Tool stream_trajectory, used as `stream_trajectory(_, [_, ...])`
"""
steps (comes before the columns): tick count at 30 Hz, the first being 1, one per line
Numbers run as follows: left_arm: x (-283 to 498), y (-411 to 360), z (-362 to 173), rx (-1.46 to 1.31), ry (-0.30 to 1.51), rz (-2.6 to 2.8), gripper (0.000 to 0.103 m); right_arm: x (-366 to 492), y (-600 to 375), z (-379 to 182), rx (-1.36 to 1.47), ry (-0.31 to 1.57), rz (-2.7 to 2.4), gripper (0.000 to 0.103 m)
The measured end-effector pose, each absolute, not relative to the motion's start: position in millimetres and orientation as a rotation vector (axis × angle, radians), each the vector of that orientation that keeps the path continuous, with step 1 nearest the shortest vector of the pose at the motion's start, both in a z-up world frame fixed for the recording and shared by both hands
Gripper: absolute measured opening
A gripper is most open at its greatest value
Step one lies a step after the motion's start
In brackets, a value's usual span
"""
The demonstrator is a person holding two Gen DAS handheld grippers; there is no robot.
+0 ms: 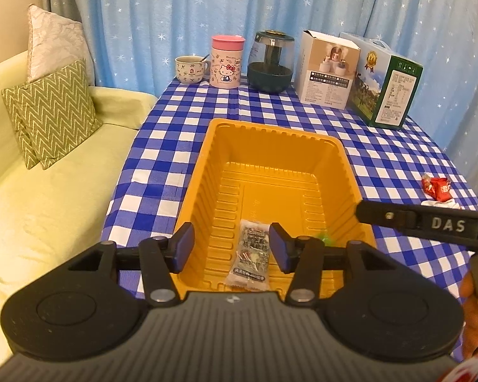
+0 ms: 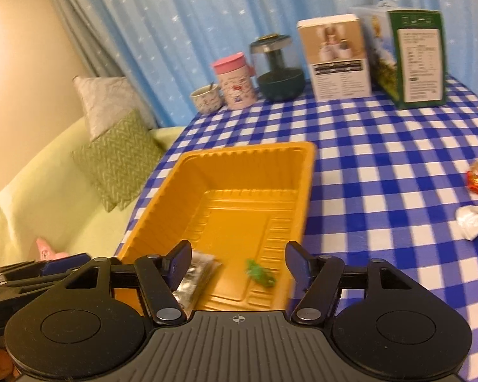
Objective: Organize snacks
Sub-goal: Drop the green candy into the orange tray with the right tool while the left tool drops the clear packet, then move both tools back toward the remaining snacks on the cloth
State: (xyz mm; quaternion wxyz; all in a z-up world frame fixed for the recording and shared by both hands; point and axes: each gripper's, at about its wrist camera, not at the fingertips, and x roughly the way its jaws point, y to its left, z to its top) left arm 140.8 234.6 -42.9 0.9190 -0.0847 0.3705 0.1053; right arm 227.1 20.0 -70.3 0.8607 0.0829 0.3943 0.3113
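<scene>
Two snacks already lie in the orange tray [image 1: 350,172], centre of both views: a grey printed packet [image 1: 251,256] flat on the tray floor near the lower edge, and a small green candy [image 2: 259,275] just beside it, blurred in the right wrist view and mostly hidden behind a finger in the left wrist view. Two more wait outside on the checked tablecloth [image 1: 181,121], at the right edge of both frames: a red wrapped snack [image 1: 436,187] and a white wrapper [image 2: 473,221] lying near each other, well apart from the tray.

Left gripper [image 1: 232,245] hangs over the tray's near end, jaws apart, nothing pinched; the grey packet lies below the gap, not touched. Right gripper [image 2: 237,262] likewise stands open and empty over the tray, green candy below it.

Handling, as a judgement: all look light, thin and crinkly. Wrappers are likely slippery and soft, so they will crush or slide if squeezed hard. Best hold is probably across the middle of the body, or on a twisted or sealed end for the flat ones. The white one looks crumpled, possibly empty; cannot tell.

Count: one tray, four snack pieces, two grippers.
</scene>
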Motion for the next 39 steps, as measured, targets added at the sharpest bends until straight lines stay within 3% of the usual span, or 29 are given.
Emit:
stream_trajectory(23, [98.9,140.5,5.4,-0.199,0.704,0.160,0.070,164.9,-120.9,-1.8,0.176,0.693,0.430,0.065])
stream_trajectory(39, [111.2,50.3,12.7,-0.167,0.702,-0.016,0.088,141.0,-216.7,3.5,0.191,0.654,0.266,0.065])
